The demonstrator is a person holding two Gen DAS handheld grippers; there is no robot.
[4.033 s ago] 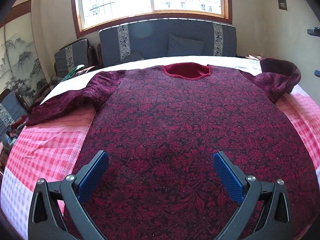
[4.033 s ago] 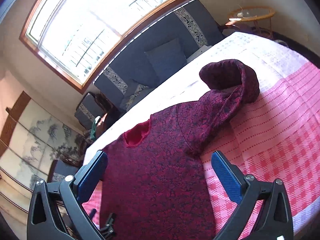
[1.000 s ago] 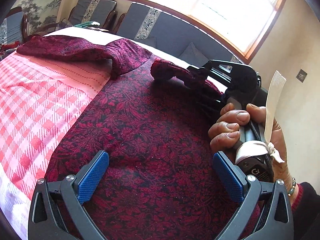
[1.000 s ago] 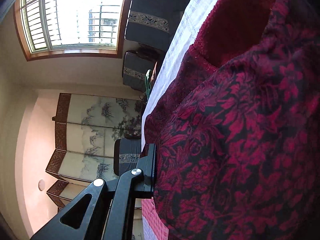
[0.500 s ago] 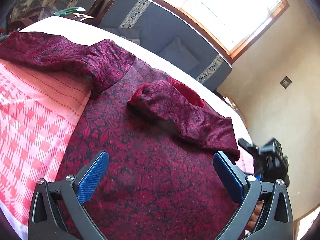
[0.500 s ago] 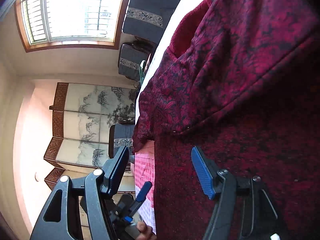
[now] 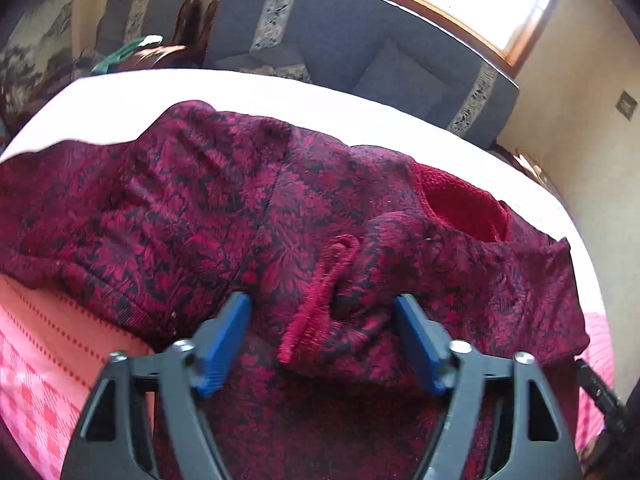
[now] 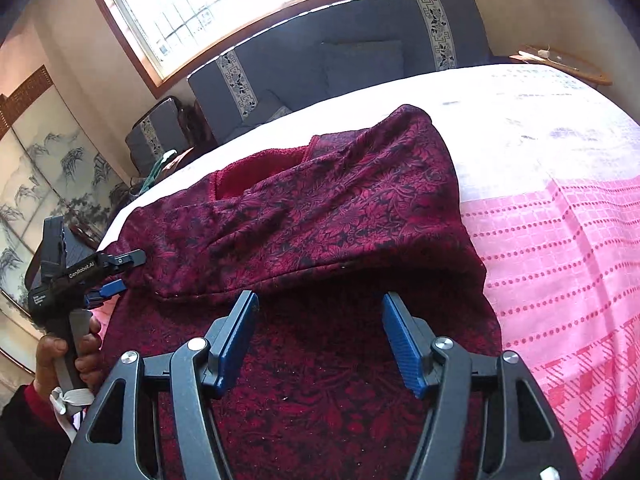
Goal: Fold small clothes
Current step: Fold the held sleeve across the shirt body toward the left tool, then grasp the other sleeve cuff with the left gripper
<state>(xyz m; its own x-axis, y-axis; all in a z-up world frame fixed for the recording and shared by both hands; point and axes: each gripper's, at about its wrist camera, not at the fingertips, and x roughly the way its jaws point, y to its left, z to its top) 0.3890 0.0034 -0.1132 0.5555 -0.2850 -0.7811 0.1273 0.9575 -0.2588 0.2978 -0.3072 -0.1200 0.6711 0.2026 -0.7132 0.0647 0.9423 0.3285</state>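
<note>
Dark red floral-patterned knit sweater (image 8: pixel 332 216) lies flat on the pink checked bedspread (image 8: pixel 568 280), right sleeve folded across its chest. Left tool (image 7: pixel 322 334) and right tool (image 8: pixel 318 340) both hover over the sweater, jaws apart, empty.

Ahead of your left tool (image 7: pixel 322 336), with its blue pads (image 7: pixel 222 344) on black arms, the sweater (image 7: pixel 200 208) shows crimson flowers on black, with a plain red neck lining (image 7: pixel 464 210). To your right tool's (image 8: pixel 320 338) right, the bedcover (image 8: pixel 568 280) is pink check and dotted stripes, turning white farther off. Beyond stands a grey-blue sofa (image 8: pixel 360 60) with cream patterned bands.
</note>
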